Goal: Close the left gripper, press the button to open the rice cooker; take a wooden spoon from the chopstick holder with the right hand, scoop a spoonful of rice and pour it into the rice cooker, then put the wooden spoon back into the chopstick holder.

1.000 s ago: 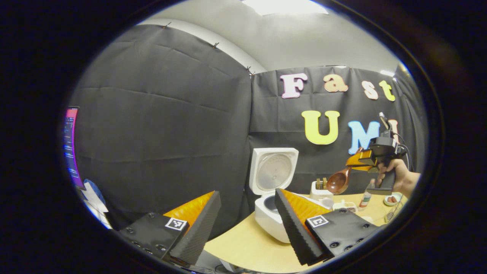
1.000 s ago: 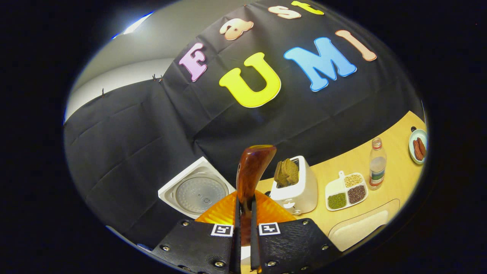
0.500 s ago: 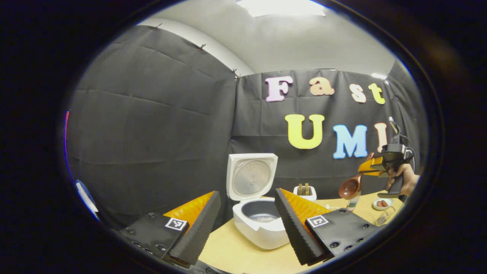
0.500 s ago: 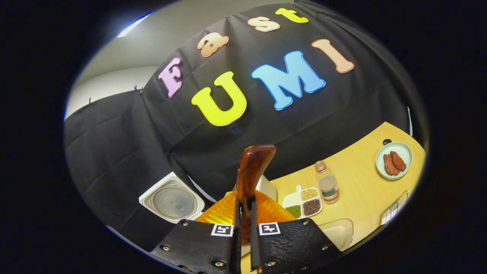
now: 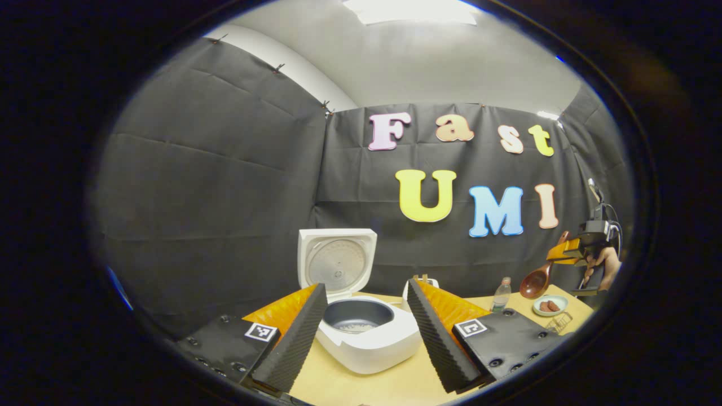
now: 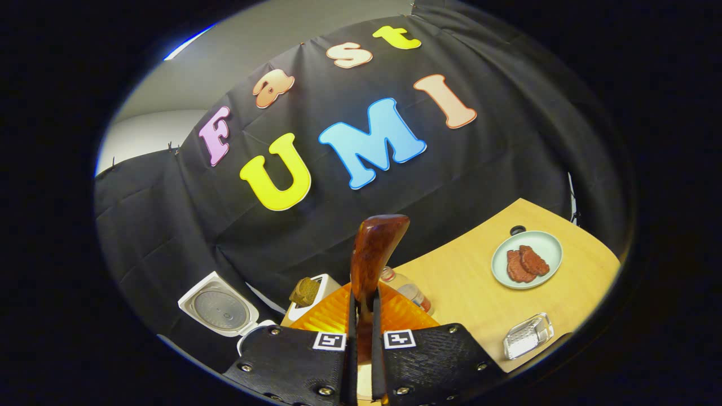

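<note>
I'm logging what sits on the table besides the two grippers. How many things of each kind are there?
Appliances: 2, rice cooker, toaster
Bottle: 1
Plate of food: 1
Clear dish: 1
Spoon, held above the table: 1
Total: 6

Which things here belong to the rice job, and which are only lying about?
Job: rice cooker, lid open; wooden spoon, clamped in the right gripper.
Lying about: toaster, bottle, plate with sausages, clear dish.
</note>
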`<state>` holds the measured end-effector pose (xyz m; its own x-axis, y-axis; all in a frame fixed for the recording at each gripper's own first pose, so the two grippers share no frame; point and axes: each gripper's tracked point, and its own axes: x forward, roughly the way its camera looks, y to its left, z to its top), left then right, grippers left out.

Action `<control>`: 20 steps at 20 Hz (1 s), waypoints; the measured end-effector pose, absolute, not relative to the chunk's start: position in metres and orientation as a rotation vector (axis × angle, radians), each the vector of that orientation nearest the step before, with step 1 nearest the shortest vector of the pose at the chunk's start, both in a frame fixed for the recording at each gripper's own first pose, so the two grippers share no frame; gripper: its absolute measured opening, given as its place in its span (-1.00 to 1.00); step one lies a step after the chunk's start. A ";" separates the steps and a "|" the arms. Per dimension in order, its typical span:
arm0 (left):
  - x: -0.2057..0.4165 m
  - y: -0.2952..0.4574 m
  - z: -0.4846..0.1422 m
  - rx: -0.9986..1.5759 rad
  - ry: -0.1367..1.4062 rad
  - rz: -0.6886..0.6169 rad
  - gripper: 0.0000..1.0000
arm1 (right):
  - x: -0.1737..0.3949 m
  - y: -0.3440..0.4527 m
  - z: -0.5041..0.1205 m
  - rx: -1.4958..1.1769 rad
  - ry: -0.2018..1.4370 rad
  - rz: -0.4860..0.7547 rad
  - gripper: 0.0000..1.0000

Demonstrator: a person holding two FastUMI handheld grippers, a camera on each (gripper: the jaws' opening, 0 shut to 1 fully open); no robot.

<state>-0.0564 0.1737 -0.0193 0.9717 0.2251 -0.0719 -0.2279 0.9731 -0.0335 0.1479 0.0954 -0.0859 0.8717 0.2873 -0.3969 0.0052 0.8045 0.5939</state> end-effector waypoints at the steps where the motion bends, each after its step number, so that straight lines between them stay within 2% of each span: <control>1: -0.053 0.167 -0.017 -0.044 0.065 0.218 0.84 | 0.147 0.082 -0.089 0.622 0.495 0.141 -0.79; 2: -0.048 0.160 -0.017 -0.043 0.064 0.207 0.84 | 0.145 0.070 -0.093 0.622 0.496 0.124 -0.80; 3: -0.046 0.153 -0.017 -0.040 0.062 0.195 0.97 | 0.143 0.059 -0.096 0.621 0.499 0.107 -0.80; 4: -0.041 0.147 -0.017 -0.036 0.062 0.185 0.86 | 0.140 0.048 -0.101 0.620 0.502 0.091 -0.79; 5: -0.038 0.140 -0.015 -0.032 0.061 0.174 0.84 | 0.138 0.037 -0.104 0.617 0.503 0.076 -0.79; 6: -0.035 0.134 -0.016 -0.030 0.060 0.162 0.84 | 0.135 0.026 -0.107 0.614 0.503 0.061 -0.79; 7: -0.034 0.127 -0.015 -0.029 0.060 0.152 0.97 | 0.132 0.016 -0.110 0.609 0.503 0.047 -0.80; 8: -0.033 0.121 -0.013 -0.028 0.060 0.142 0.97 | 0.128 0.008 -0.115 0.603 0.504 0.034 -0.79; 9: -0.032 0.115 -0.013 -0.027 0.061 0.133 0.84 | 0.126 -0.001 -0.120 0.597 0.507 0.018 -0.79; 11: -0.031 0.106 -0.013 -0.019 0.063 0.116 0.84 | 0.122 -0.017 -0.130 0.592 0.514 -0.012 -0.79; 12: -0.031 0.102 -0.012 -0.014 0.065 0.112 0.97 | 0.119 -0.024 -0.137 0.593 0.520 -0.025 -0.79; 20: -0.033 0.088 -0.020 0.004 0.092 0.106 0.97 | 0.094 -0.057 -0.196 0.516 0.602 -0.099 -0.80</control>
